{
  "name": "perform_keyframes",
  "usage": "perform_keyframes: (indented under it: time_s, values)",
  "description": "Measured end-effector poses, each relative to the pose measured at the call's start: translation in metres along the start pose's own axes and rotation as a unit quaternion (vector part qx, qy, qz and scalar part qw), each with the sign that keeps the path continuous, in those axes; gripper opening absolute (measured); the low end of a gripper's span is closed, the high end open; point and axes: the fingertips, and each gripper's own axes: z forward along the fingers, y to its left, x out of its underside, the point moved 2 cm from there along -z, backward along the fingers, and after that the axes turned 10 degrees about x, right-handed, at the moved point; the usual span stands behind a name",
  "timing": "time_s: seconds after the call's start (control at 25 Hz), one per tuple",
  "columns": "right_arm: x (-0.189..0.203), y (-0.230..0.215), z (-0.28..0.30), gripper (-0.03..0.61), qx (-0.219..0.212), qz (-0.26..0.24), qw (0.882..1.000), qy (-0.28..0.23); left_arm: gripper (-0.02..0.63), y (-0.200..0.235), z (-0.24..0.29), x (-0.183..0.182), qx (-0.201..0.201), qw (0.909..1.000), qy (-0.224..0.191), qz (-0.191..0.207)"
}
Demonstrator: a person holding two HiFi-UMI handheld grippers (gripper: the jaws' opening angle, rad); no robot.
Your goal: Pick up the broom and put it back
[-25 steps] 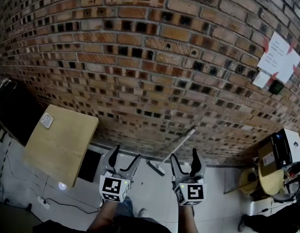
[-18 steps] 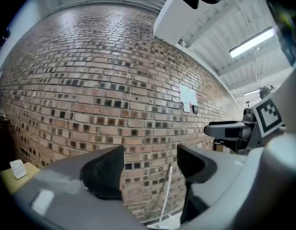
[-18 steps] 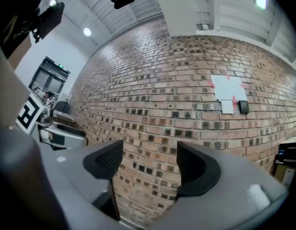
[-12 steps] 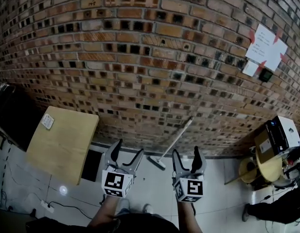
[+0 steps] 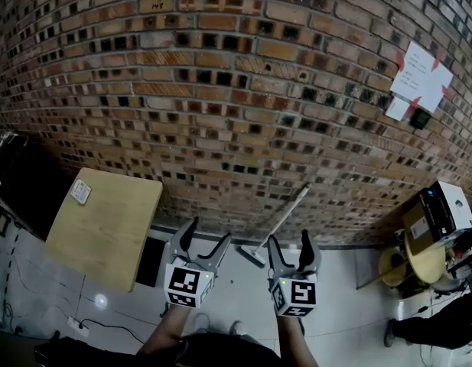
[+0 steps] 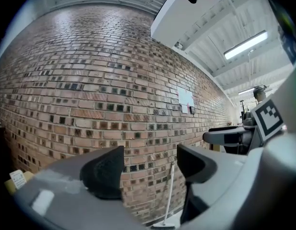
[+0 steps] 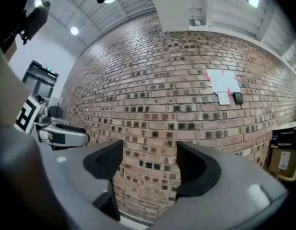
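Note:
The broom [image 5: 285,219] leans against the brick wall [image 5: 220,105], its pale handle slanting up to the right and its head [image 5: 251,256] on the white floor. Both grippers are held level, facing the wall, short of the broom. My left gripper [image 5: 205,234] is open and empty, left of the broom head. My right gripper [image 5: 289,240] is open and empty, just right of the head. In the left gripper view the broom [image 6: 169,190] shows between the open jaws, far off. The right gripper view shows only brick between its jaws [image 7: 148,169].
A wooden table [image 5: 105,224] stands at the left by the wall, a black item [image 5: 148,260] under it. A box [image 5: 442,216] and a yellow round stool [image 5: 423,262] are at the right. White paper [image 5: 423,79] is taped to the wall. A cable [image 5: 90,323] lies on the floor.
Both grippers have drifted a little toward the wall and the broom, staying open. The broom has not moved.

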Motion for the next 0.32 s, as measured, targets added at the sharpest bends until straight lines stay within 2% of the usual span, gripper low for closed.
perform_keyframes:
  time_s: [0.12, 0.32]
  values:
    - [-0.007, 0.009, -0.004, 0.344, 0.003, -0.027, 1.0, -0.015, 0.347, 0.002, -0.003, 0.002, 0.002, 1.0, -0.001, -0.002]
    - [-0.003, 0.017, -0.005, 0.342, -0.002, -0.021, 1.0, -0.01, 0.342, 0.008, -0.009, 0.002, -0.001, 1.0, -0.005, -0.004]
